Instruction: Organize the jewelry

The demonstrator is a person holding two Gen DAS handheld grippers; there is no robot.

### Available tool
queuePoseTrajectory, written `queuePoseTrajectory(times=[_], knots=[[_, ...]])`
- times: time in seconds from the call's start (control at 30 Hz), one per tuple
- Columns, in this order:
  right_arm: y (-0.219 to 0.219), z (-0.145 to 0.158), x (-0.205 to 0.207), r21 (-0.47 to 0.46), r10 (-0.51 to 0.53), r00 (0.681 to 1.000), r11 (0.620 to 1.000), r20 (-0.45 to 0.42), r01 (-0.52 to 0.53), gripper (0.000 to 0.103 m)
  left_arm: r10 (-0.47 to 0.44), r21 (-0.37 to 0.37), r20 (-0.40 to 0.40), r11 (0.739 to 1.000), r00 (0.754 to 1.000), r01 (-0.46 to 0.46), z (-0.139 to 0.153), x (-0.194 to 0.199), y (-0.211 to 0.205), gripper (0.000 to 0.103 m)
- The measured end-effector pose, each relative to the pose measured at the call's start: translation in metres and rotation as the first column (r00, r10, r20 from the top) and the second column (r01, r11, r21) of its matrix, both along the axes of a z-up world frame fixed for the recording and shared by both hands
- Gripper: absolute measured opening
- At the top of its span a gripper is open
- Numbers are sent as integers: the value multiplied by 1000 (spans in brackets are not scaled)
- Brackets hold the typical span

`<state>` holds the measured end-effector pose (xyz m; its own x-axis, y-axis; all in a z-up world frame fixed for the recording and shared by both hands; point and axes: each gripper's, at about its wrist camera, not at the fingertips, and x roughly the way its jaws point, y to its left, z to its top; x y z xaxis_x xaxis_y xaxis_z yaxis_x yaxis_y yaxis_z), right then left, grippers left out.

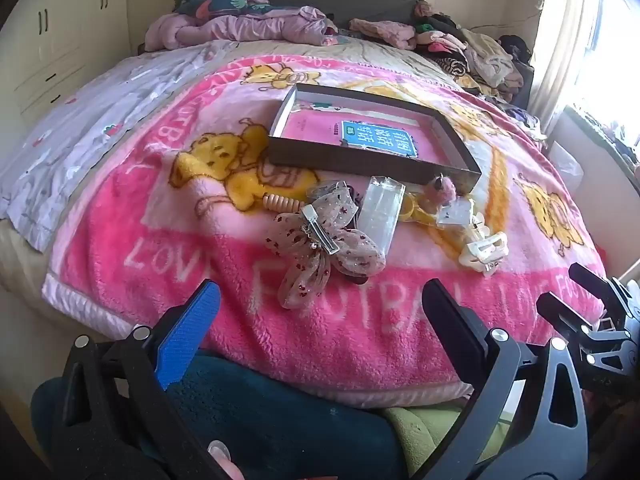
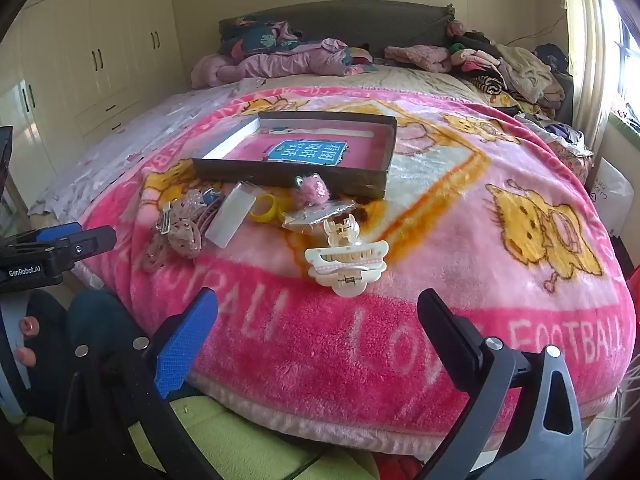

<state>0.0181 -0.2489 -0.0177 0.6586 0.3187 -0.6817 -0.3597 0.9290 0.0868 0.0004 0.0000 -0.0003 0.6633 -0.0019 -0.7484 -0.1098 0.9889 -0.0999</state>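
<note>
A shallow dark box (image 1: 360, 160) (image 2: 288, 172) with a pink booklet inside lies on the pink blanket. In front of it lies a heap of accessories: a sheer bow hair clip (image 1: 320, 240) (image 2: 176, 228), a clear packet (image 1: 380, 208) (image 2: 234, 216), a yellow ring (image 2: 266, 208), a pink fuzzy frog clip (image 1: 440, 192) (image 2: 312, 190), and a white claw clip (image 1: 484, 252) (image 2: 348, 260). My left gripper (image 1: 320, 320) is open and empty, short of the bow. My right gripper (image 2: 320, 320) is open and empty, just short of the white claw clip.
The bed's front edge (image 2: 320, 420) lies under both grippers. Piled clothes (image 1: 460, 48) and pillows (image 1: 224, 0) sit at the far end. Wardrobes (image 2: 100, 60) stand left, a window (image 1: 600, 60) right. The right gripper shows in the left wrist view (image 1: 592, 312).
</note>
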Motion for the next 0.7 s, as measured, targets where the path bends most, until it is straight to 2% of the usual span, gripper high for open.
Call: queuePoseTrajectory(times=[0.7], knots=[[2,6,-2,-11,2,1000,1000,15,-2,97,-32,1,6,999,999,32,1,-3,-10,92]])
